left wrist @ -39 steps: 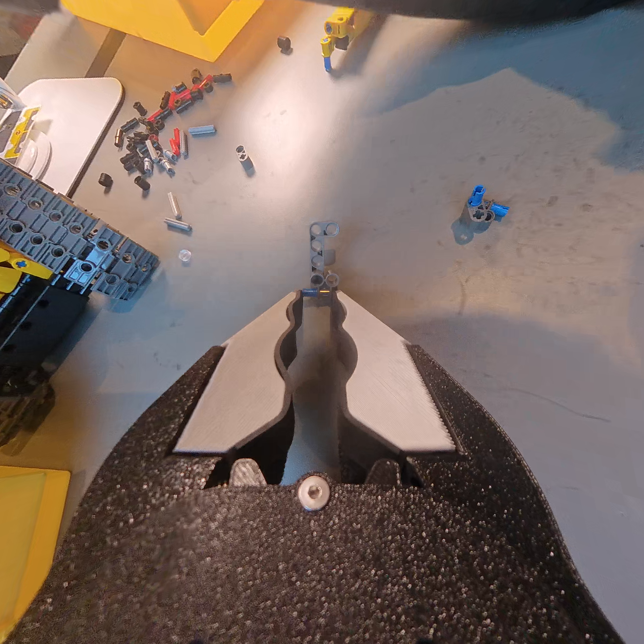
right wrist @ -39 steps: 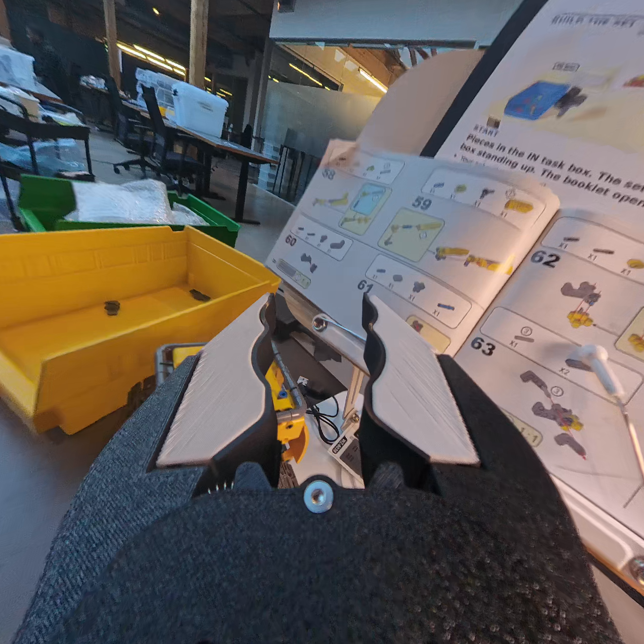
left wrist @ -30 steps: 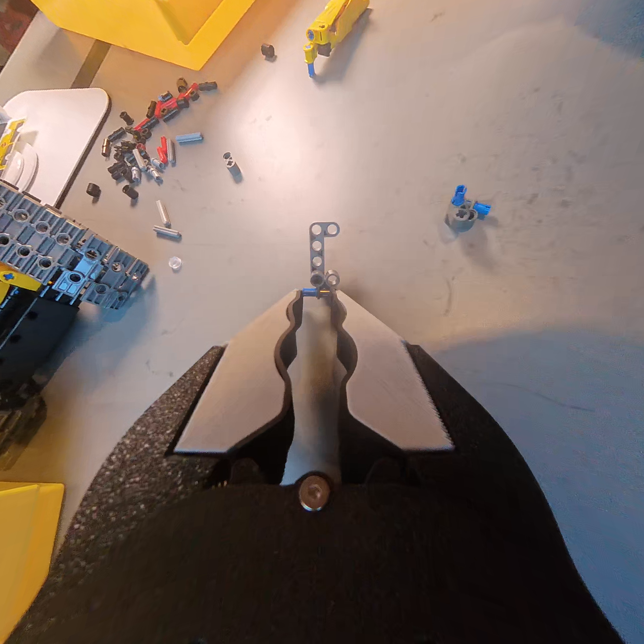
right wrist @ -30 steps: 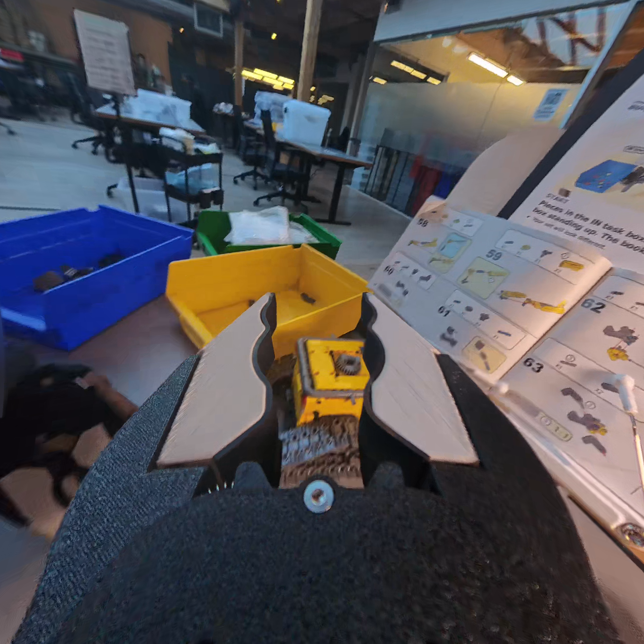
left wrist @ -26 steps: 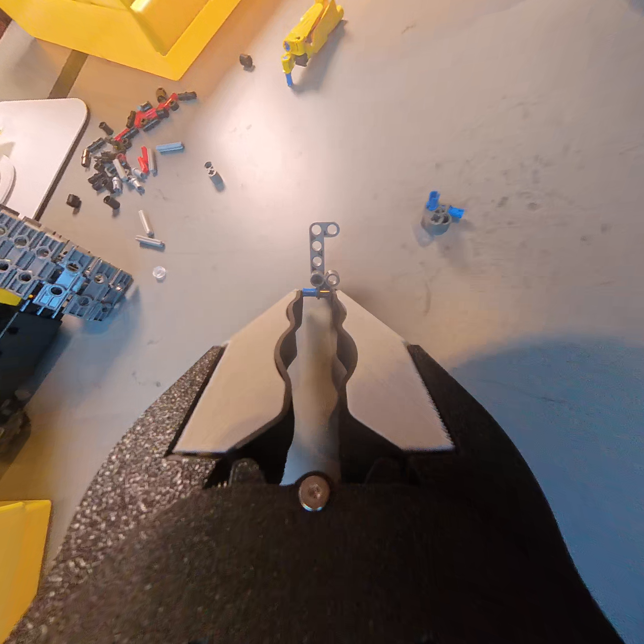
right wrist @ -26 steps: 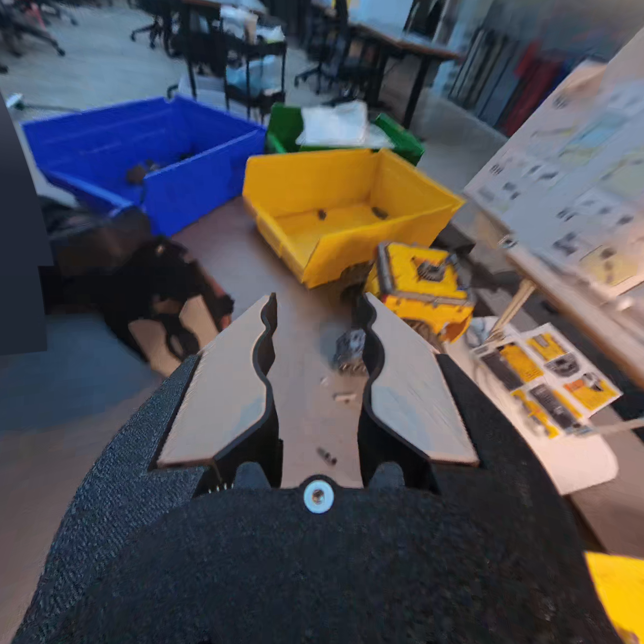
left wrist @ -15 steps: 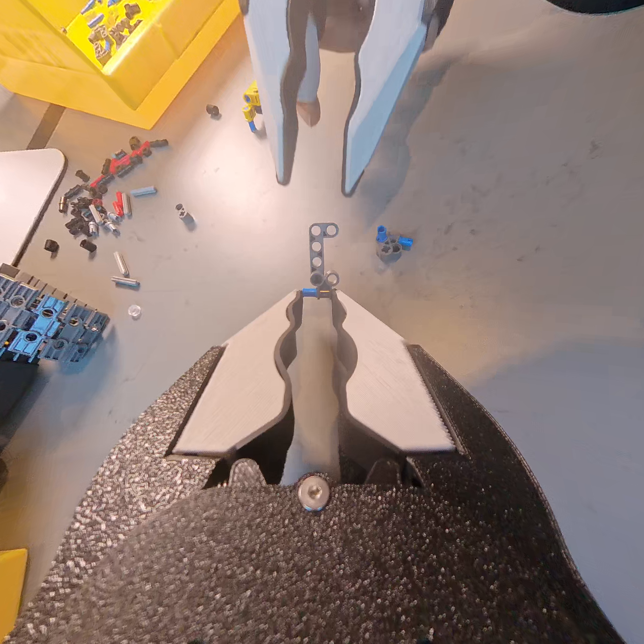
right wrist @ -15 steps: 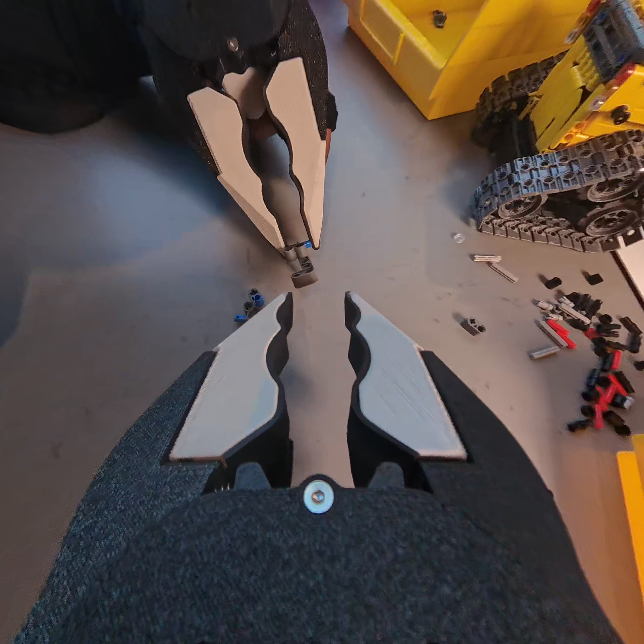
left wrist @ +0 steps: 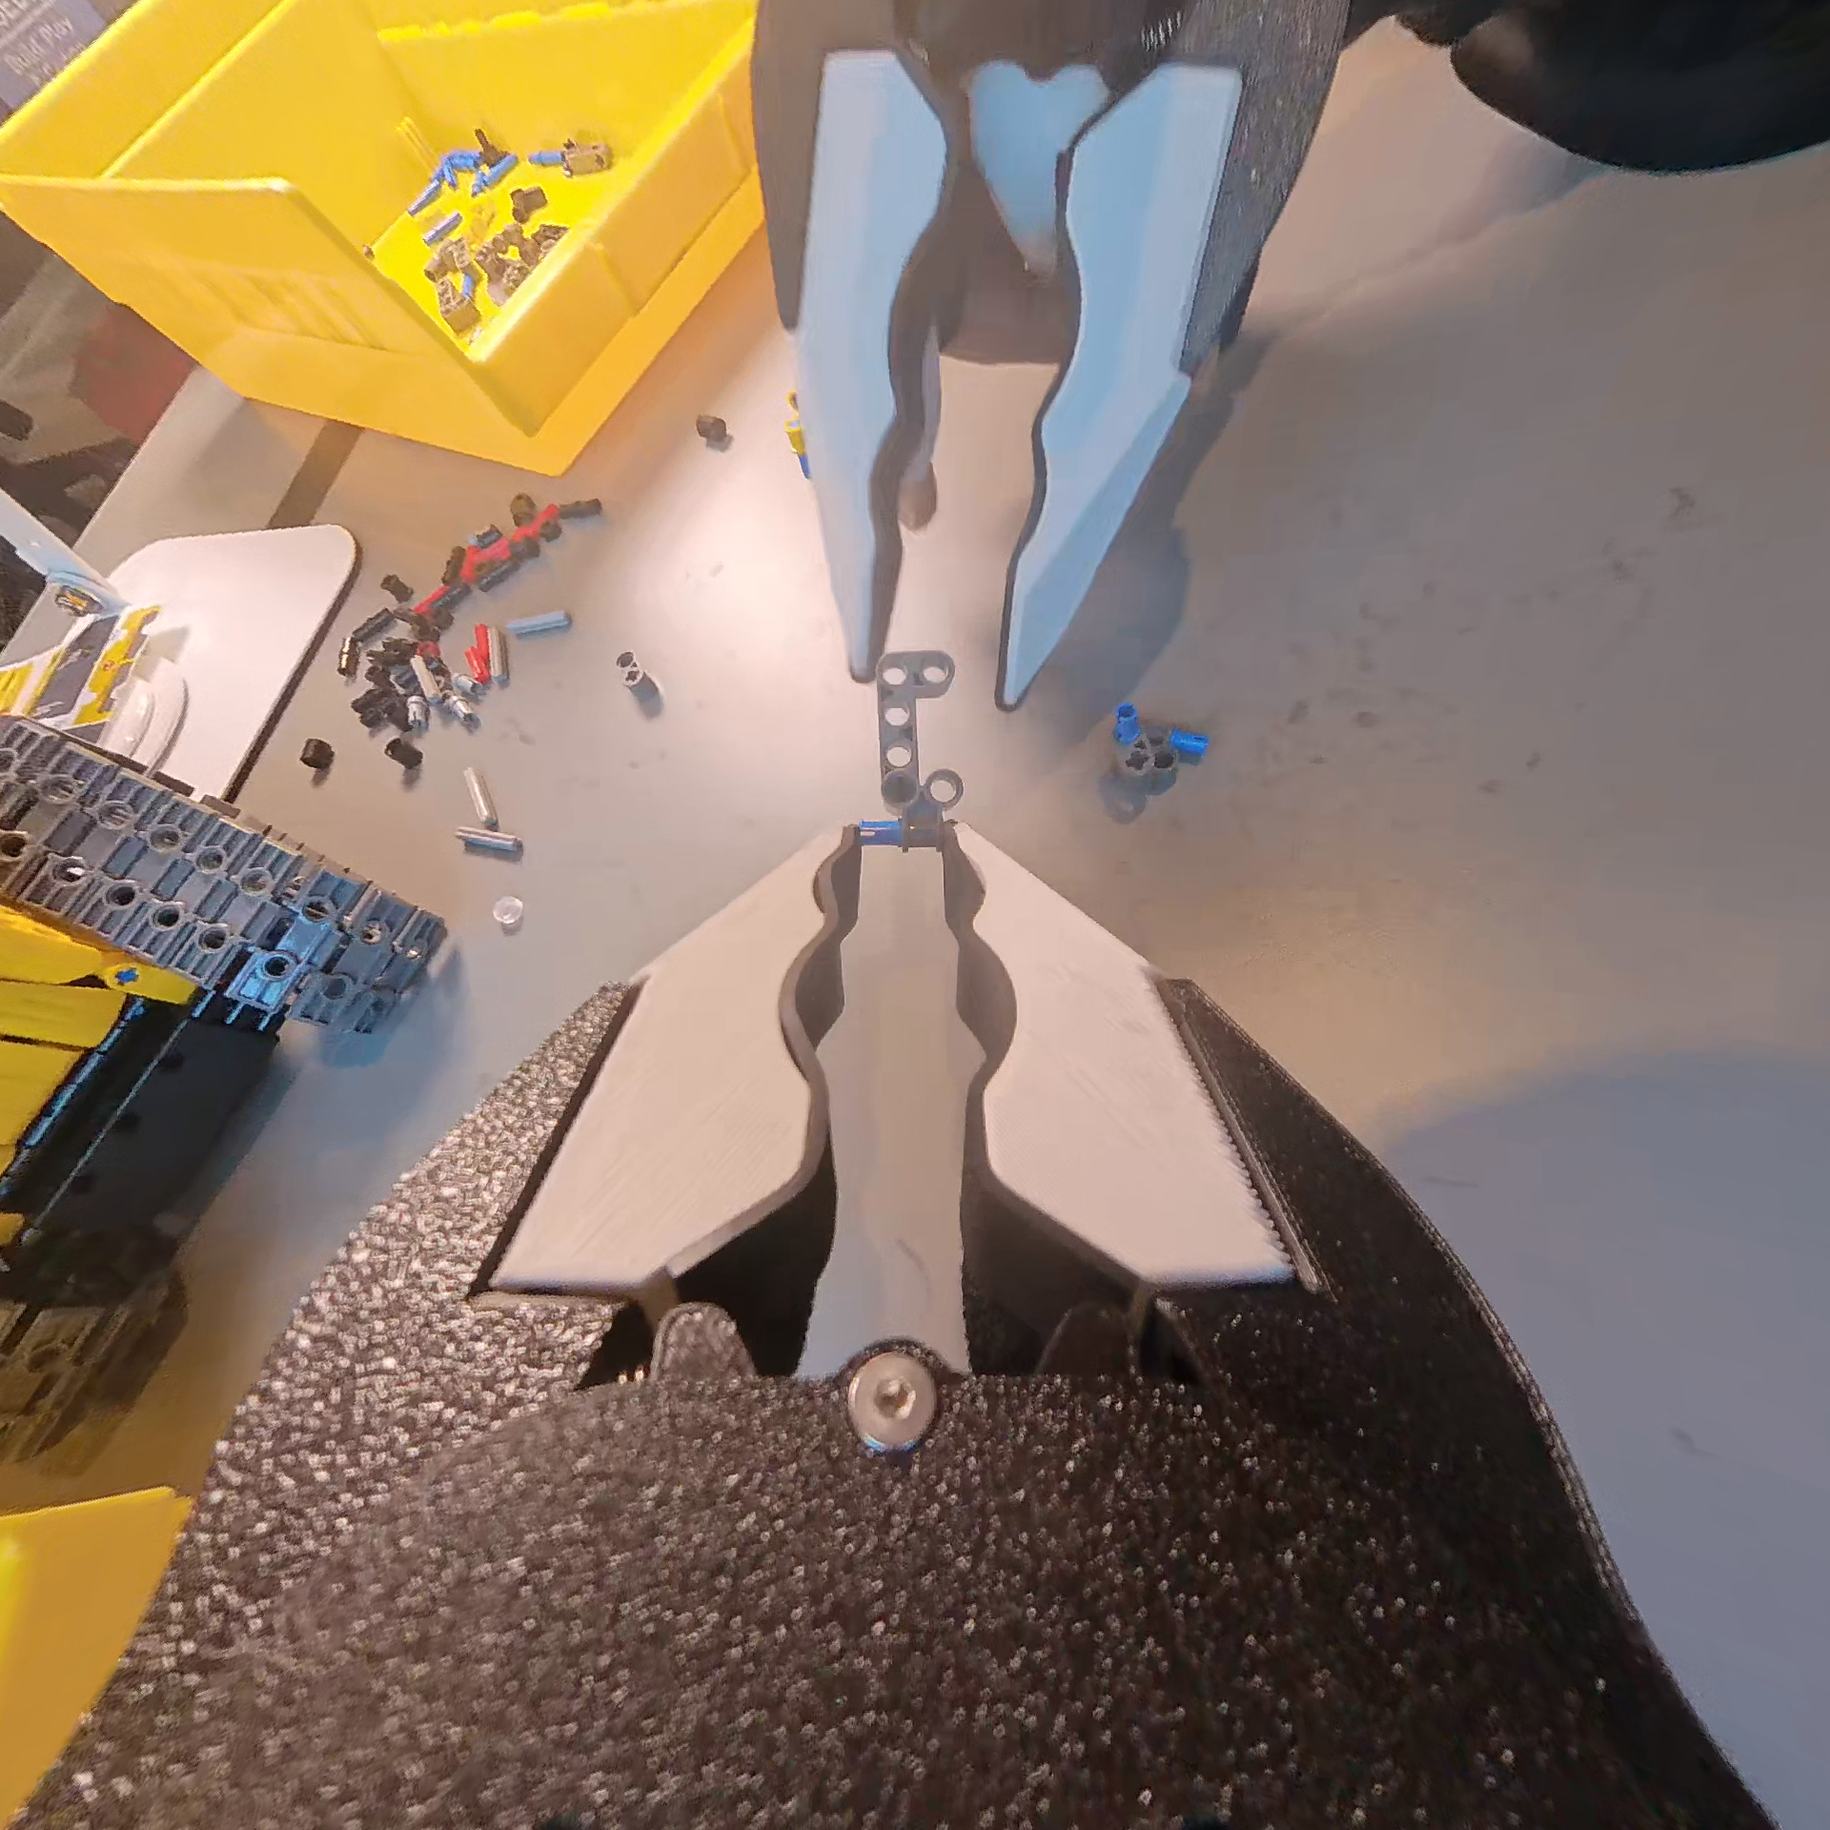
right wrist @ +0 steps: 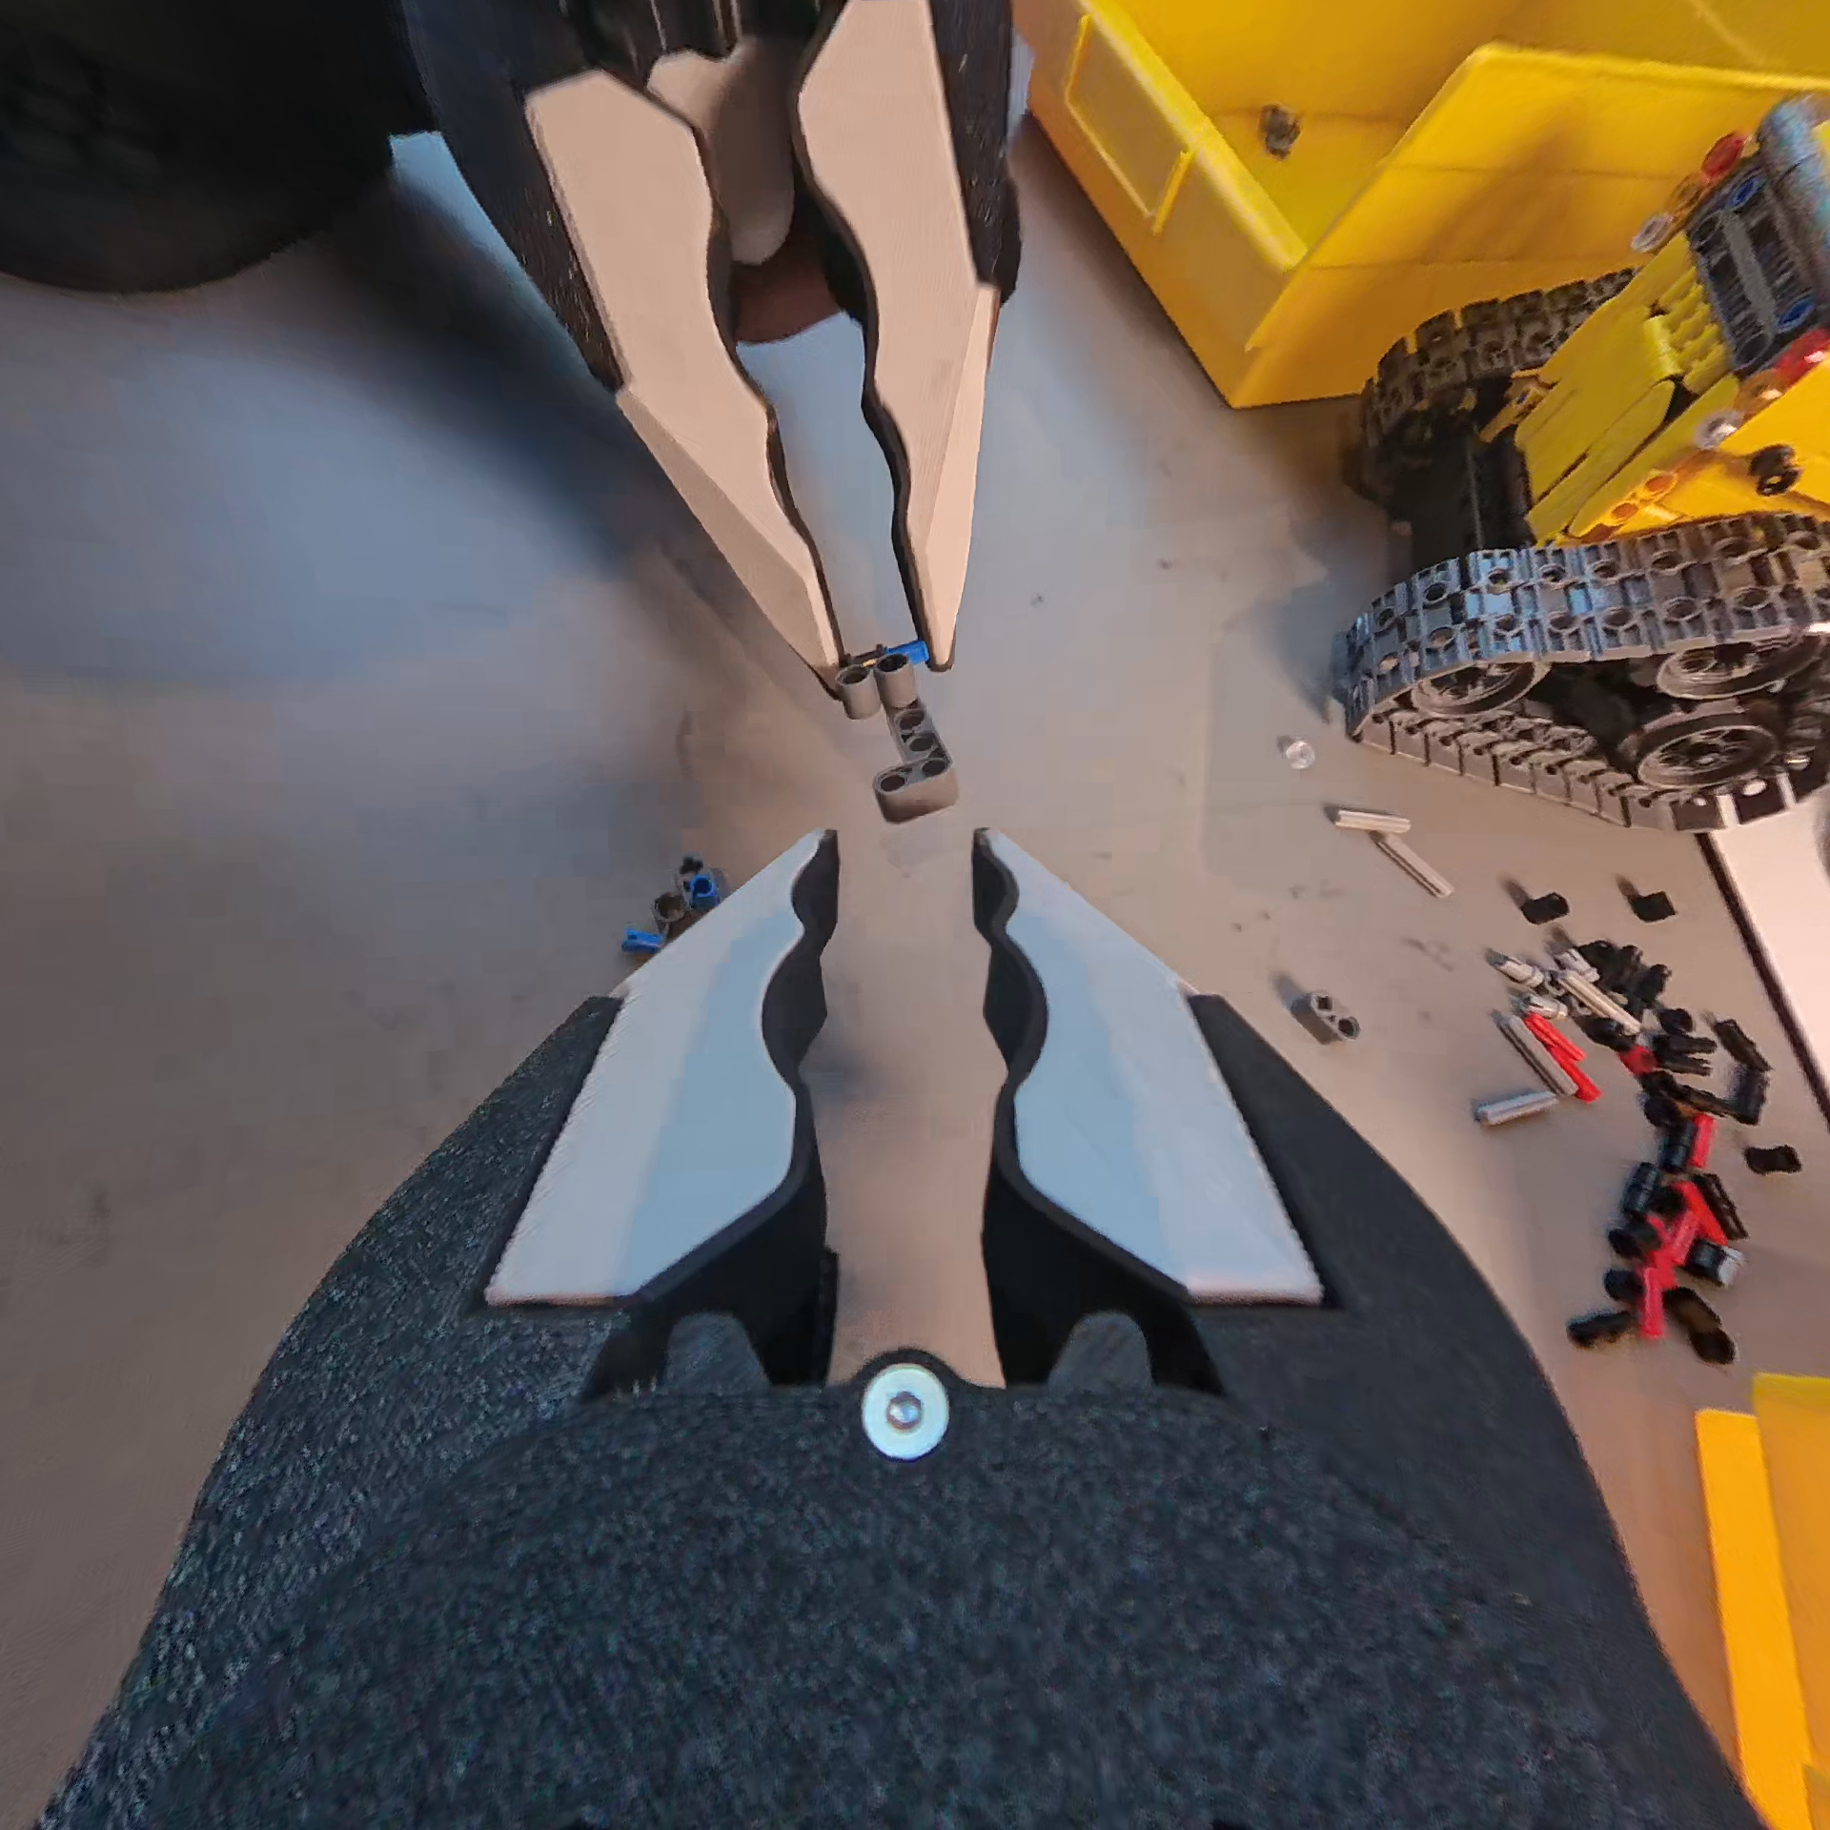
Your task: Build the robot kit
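Above the counter (left wrist: pixel 1485 891), my left tongs (left wrist: pixel 903 837) grip a grey beam (left wrist: pixel 913 728) by its near end, my right tongs (right wrist: pixel 903 837) parted just short of its far end.
Nothing joined yet that I can see: the L-shaped, holed beam carries a blue pin (left wrist: pixel 876 830) and hangs clear between both tips; loose pins (right wrist: pixel 1664 1139) and a tracked model (right wrist: pixel 1604 634) lie nearby.

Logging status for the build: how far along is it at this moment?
Done: the yellow tracked vehicle stands largely built. In hand: the left gripper is shut on a small grey L-shaped piece above the table; the open right gripper faces its free end, not touching. Left: loose pins, a grey-and-blue connector and parts in the yellow bin lie unused.
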`<state>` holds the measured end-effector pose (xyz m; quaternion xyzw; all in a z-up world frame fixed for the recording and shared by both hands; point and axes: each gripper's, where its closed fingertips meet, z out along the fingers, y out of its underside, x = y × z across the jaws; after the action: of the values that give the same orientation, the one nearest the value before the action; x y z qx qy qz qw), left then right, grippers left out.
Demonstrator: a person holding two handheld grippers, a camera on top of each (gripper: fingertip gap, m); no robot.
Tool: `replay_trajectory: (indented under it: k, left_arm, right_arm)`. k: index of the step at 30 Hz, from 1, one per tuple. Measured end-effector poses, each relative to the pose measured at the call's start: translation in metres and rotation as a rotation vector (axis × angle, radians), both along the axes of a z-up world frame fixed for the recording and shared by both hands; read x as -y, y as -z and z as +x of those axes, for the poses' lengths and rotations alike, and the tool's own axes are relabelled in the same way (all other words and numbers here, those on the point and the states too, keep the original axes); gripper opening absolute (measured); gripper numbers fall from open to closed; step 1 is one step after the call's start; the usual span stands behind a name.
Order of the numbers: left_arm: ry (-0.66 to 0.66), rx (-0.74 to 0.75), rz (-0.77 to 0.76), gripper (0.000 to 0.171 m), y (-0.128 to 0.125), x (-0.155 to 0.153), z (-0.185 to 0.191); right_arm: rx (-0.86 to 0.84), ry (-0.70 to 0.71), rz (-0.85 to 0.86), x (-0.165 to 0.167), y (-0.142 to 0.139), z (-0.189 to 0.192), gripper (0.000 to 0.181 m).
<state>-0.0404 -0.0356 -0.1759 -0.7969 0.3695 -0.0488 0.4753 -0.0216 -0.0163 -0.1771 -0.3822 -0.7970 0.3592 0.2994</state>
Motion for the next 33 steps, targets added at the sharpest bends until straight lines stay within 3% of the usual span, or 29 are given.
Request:
replay_trajectory:
  k: [4, 8, 33]
  left_arm:
    - [0.007, 0.004, -0.012, 0.016, 0.004, 0.0, 0.003]
    - [0.012, 0.016, 0.003, 0.016, 0.001, 0.0, 0.005]
    - [-0.037, 0.191, 0.106, 0.017, -0.027, -0.008, -0.004]
  right_arm:
    - [-0.07, -0.01, -0.021, 0.002, -0.014, -0.004, 0.032]
    - [-0.053, -0.021, 0.02, 0.003, -0.005, -0.002, 0.016]
    - [-0.161, 0.038, -0.171, -0.009, -0.021, -0.006, 0.015]
